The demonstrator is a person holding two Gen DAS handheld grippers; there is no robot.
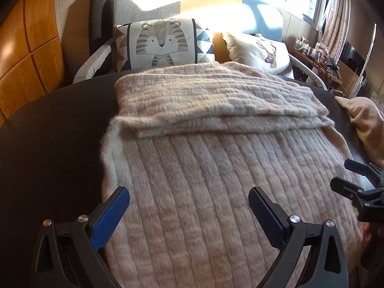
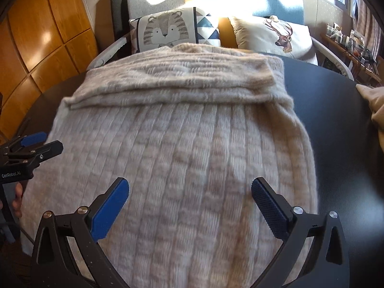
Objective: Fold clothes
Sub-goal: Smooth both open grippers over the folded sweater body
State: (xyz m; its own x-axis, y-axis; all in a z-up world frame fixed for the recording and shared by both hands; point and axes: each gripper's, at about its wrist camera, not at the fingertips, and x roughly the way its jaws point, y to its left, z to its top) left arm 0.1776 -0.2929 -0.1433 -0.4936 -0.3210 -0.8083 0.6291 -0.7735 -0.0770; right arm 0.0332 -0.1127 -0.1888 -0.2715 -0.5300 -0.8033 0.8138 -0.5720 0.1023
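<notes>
A beige ribbed knit sweater [image 1: 204, 163] [image 2: 182, 144] lies flat on a dark round table [image 1: 52, 124] [image 2: 331, 110]. Its far part is folded back toward me in a thick layered band [image 1: 216, 98] [image 2: 180, 81]. My left gripper [image 1: 189, 199] hovers open over the near left half of the sweater, with nothing between its blue pads. My right gripper [image 2: 190, 192] hovers open over the near right half, also holding nothing. Each gripper shows in the other's view: the right one [image 1: 355, 184] at the right edge, the left one [image 2: 31, 148] at the left edge.
Behind the table a grey sofa carries a tiger cushion [image 1: 163, 43] [image 2: 168, 28] and a deer cushion [image 1: 261, 50] [image 2: 276, 36]. Another beige cloth [image 1: 362, 120] [image 2: 374, 105] lies at the table's right edge. Wooden cabinets [image 1: 26, 48] stand left; a cluttered shelf [image 1: 319, 57] stands right.
</notes>
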